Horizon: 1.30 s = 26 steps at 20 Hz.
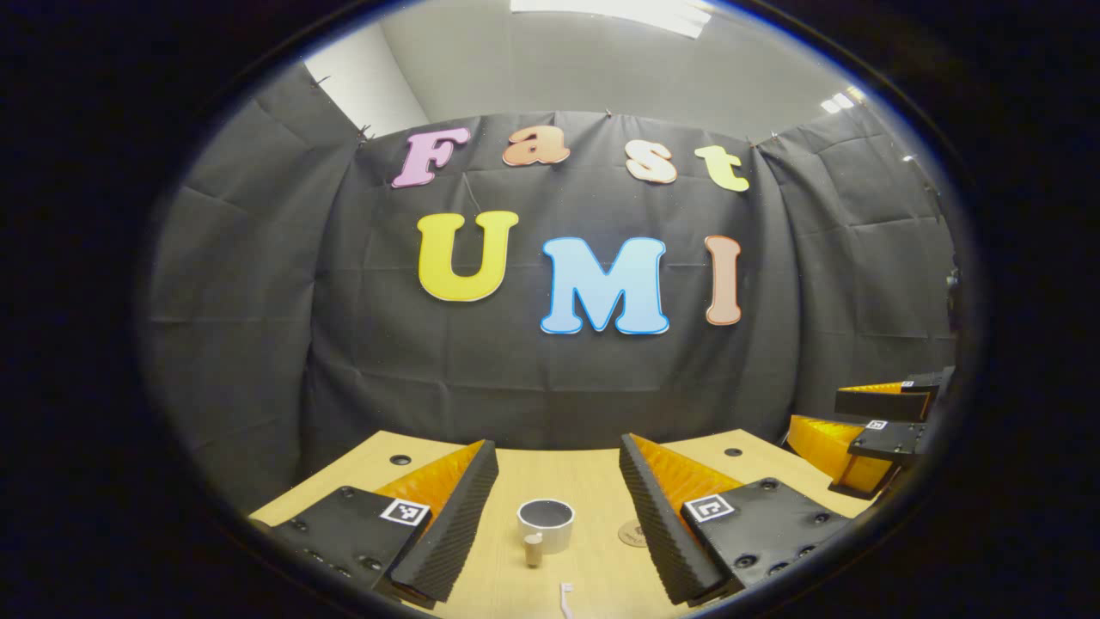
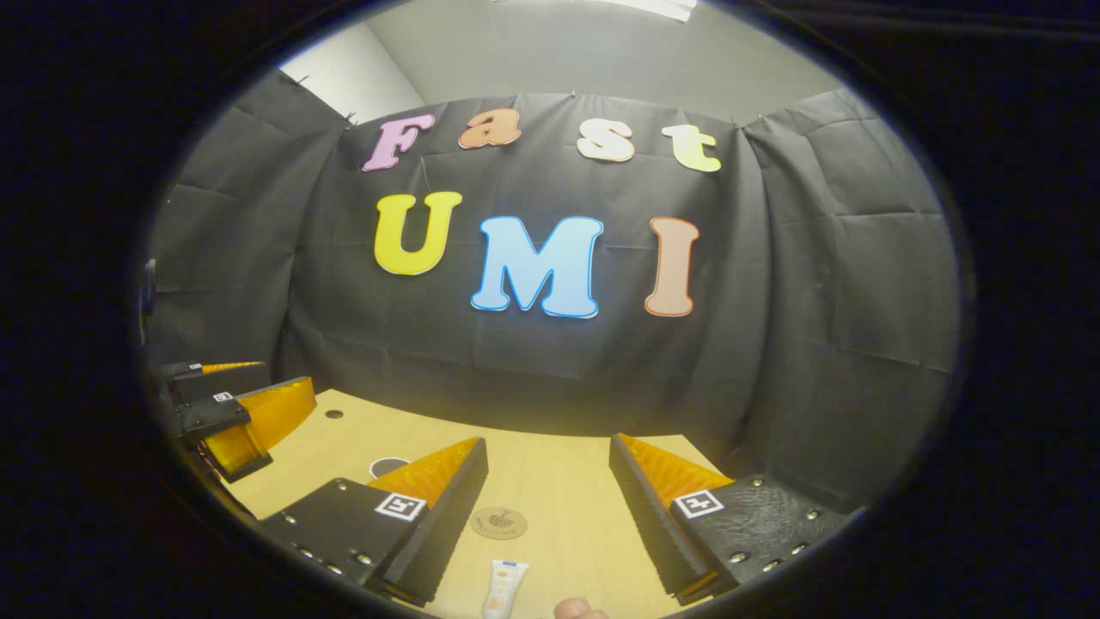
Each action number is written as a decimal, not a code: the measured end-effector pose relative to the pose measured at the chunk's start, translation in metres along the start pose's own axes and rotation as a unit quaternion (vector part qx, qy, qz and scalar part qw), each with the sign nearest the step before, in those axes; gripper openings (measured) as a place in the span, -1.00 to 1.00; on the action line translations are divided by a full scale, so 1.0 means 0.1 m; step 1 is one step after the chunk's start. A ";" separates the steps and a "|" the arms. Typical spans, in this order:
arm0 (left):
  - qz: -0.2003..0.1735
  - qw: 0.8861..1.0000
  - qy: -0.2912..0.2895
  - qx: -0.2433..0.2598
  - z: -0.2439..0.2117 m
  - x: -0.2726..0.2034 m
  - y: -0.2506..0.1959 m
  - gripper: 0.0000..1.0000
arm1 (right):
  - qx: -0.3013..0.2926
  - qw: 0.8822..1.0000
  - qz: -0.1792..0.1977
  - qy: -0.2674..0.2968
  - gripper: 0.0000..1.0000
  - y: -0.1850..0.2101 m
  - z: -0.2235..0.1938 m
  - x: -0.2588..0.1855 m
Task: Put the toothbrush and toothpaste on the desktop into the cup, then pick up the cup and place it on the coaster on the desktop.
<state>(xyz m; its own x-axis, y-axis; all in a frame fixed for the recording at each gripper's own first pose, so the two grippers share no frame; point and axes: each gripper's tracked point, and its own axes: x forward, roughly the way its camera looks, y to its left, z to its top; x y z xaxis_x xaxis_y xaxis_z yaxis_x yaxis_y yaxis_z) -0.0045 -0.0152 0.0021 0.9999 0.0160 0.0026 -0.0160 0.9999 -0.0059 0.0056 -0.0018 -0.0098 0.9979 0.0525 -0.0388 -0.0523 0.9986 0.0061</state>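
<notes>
Hovering over the desktop [image 1: 550, 468], left gripper [image 1: 559, 507] and right gripper [image 2: 548, 503] both released; cup [image 1: 546, 524] behind toothbrush [image 1: 566, 597], coaster [image 2: 499, 522] behind toothpaste [image 2: 501, 588].

I see a black cloth wall [image 1: 258, 284] behind a light wooden desk [image 2: 559, 481], with ceiling lights [image 1: 619, 13] overhead.

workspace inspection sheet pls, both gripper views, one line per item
surface: light wooden desktop, round holes near its far edge
job's things: cup upright and empty; toothbrush lying near it; toothpaste lying flat; coaster bare
clutter: small cylindrical object standing beside the cup
grippers: left gripper open, holding nothing; right gripper open, holding nothing
cables: nothing seen
surroundings: black cloth wall, ceiling lights
</notes>
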 end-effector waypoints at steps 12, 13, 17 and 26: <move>-0.006 0.988 0.157 -0.003 -0.97 0.14 -0.11 0.84 | 0.017 0.985 0.052 0.163 0.80 0.21 -0.83 0.15; -0.004 0.985 0.171 -0.003 -1.05 0.16 -0.11 0.84 | 0.012 0.983 0.050 0.176 0.80 0.21 -0.89 0.18; -0.013 0.973 0.232 -0.018 -1.41 0.24 -0.17 0.84 | -0.001 0.974 0.041 0.222 0.79 0.19 -1.16 0.23; -0.022 0.912 0.405 -0.058 -2.31 0.26 -0.23 0.86 | 0.021 0.939 0.065 0.338 0.80 0.30 -1.68 0.33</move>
<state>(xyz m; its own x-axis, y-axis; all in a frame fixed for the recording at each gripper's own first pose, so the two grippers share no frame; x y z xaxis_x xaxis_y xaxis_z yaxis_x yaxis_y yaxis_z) 0.0229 -0.0394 -0.2288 0.6737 -0.0814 -0.7345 -0.0223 0.9912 -0.1303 0.0303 0.0307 -0.1785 0.7302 0.1778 -0.6597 -0.1556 0.9834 0.0928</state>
